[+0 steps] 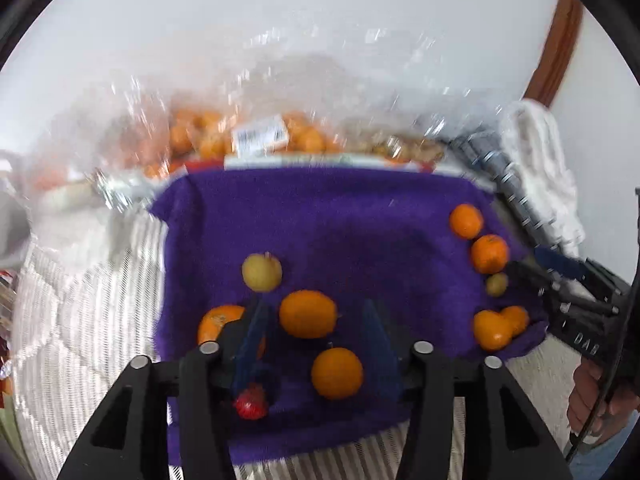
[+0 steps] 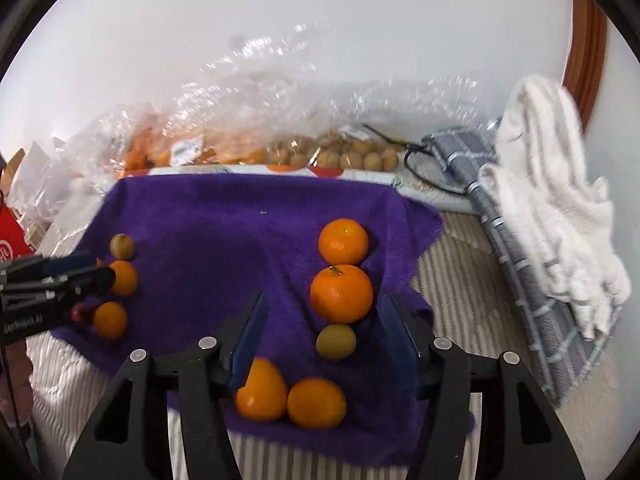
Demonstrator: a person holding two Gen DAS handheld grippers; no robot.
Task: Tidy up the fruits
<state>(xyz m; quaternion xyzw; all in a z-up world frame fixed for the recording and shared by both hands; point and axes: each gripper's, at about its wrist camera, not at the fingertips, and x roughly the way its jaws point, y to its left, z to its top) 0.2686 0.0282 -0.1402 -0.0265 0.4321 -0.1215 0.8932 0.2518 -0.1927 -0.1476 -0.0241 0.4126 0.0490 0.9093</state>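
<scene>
A purple towel (image 1: 320,220) (image 2: 240,232) carries two groups of fruit. My left gripper (image 1: 313,309) is open above the left group: an orange (image 1: 308,314) lies between its fingers untouched, with another orange (image 1: 337,373), a yellow-green fruit (image 1: 262,272), a part-hidden orange (image 1: 216,322) and a small red fruit (image 1: 250,402) around it. My right gripper (image 2: 325,298) is open over the right group: two oranges (image 2: 341,294) (image 2: 343,241) in a line, a yellow-green fruit (image 2: 336,341) and two front oranges (image 2: 262,390). Nothing is gripped.
Clear plastic bags (image 2: 240,120) of oranges and brown fruit line the wall behind the towel. A white towel (image 2: 552,184) and a grey checked cloth (image 2: 500,224) lie at the right. Striped bedding (image 1: 80,300) surrounds the towel. A red box (image 2: 10,240) is at the left edge.
</scene>
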